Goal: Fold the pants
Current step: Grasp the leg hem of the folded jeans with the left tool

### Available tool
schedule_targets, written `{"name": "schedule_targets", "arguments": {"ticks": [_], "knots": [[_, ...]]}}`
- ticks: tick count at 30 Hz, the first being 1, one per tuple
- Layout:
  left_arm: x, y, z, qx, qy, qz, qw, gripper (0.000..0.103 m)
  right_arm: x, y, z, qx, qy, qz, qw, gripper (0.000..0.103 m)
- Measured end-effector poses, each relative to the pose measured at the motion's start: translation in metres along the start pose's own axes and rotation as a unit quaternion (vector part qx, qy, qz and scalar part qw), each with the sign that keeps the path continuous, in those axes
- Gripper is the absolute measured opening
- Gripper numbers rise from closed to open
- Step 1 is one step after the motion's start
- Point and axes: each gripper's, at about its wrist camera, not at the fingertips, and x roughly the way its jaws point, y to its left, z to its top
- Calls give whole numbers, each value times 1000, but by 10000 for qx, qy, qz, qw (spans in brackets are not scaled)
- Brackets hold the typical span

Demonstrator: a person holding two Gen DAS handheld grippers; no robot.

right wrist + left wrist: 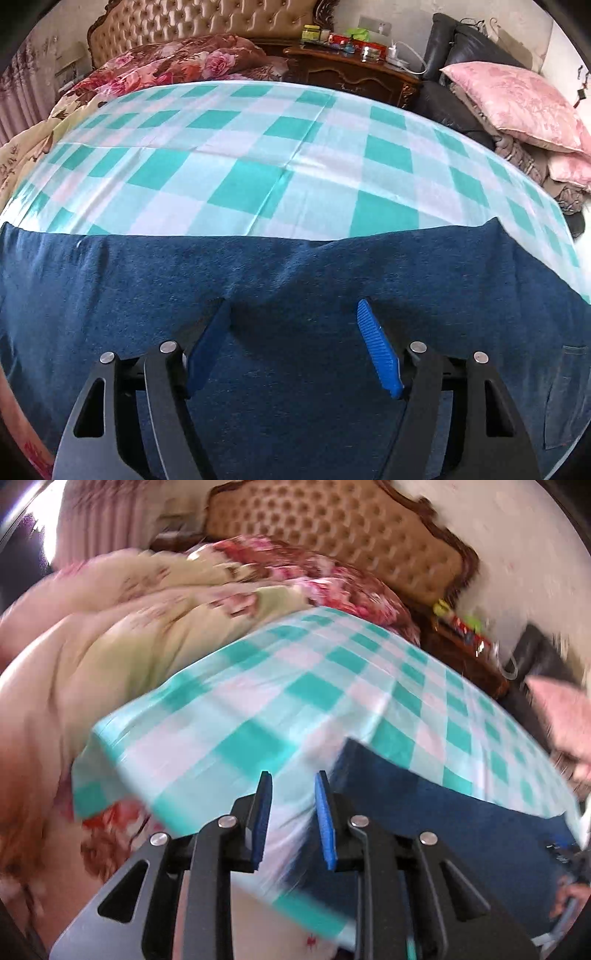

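Right wrist view puts the right tool [293, 345] low over the blue pants [295, 266], which lie flat across the near edge of the checked sheet [258, 155] on the bed; its fingers stand wide apart, holding nothing. Left tool [293, 819] is blurred, fingers slightly apart and empty, beside the pants' corner. Risk: a pinch could catch the sheet with the denim, or only 1 layer, skewing the fold.

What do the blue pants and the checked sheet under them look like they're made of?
Pants: apparently a soft, matte denim-like or brushed cotton; a fuzzy, speckled nap shows, plus a stitched pocket. Checked sheet: probably thin, smooth woven cotton or polyester; it shows sharp fold creases and a slight sheen.
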Motion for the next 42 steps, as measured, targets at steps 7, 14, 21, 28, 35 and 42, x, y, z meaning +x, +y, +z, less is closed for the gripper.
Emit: {"name": "schedule_targets", "arguments": {"ticks": [7, 14, 21, 28, 35, 42], "knots": [[-20, 31, -54, -770, 242, -775, 9937, 22, -25, 37, 8, -202, -218, 623, 9976, 67], [-5, 13, -64, -620, 407, -1085, 9913, 22, -27, 88, 2, -879, -257, 726, 9931, 67], [5, 2, -66, -283, 457, -738, 9958, 33, 2, 51, 4, -503, -30, 455, 9977, 61], [11, -5, -62, 38, 518, -621, 9967, 27, -2, 56, 6, -630, -42, 176, 9978, 62], [12, 0, -60, -60, 567, -778, 9953, 22, -18, 103, 27, -1179, -371, 924, 9880, 62], [11, 1, -59, -164, 578, -830, 9947, 20, 18, 139, 44, -1487, -262, 766, 9856, 55]]}}
